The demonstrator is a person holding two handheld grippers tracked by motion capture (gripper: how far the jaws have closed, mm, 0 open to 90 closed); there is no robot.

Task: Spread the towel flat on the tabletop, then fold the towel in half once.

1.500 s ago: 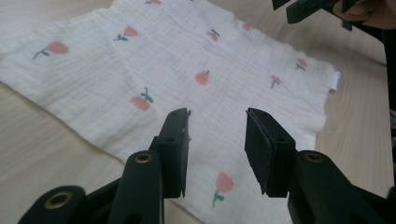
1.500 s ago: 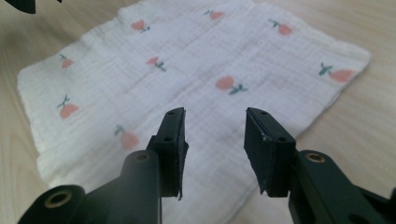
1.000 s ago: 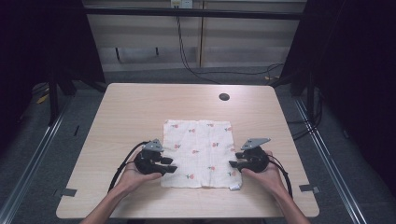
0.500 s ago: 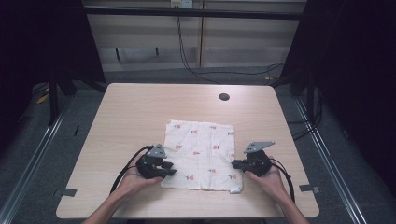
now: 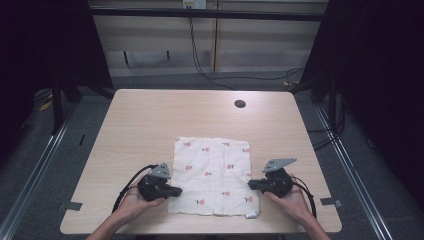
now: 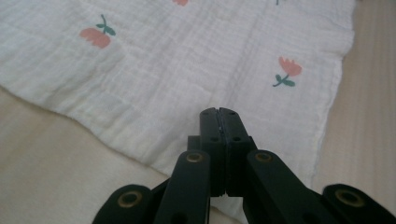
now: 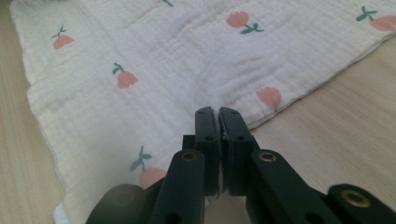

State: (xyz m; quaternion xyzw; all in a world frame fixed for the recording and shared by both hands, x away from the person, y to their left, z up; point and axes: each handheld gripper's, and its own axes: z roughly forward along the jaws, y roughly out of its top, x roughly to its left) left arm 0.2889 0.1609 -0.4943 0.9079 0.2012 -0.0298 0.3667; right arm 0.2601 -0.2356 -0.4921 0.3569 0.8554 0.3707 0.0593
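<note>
Toward the table's [image 5: 150, 115] six o'clock edge the cloth [image 5: 212, 172] lies flat, the left gripper [image 5: 172, 191] at its eight o'clock edge and the right gripper [image 5: 252, 184] at four o'clock, both clenched, seemingly pinching fabric for a fold.

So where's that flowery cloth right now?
In the high view the cloth lies flat on the table's near half, between the left gripper and the right gripper.

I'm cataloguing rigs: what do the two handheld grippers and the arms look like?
Both grippers, left and right, are black, each topped by a grey three-cornered plate and trailing a looping black cable. Their black fingers hang on linkages with brass-coloured pivot rings. The forearms are bare, without sleeves.
</note>
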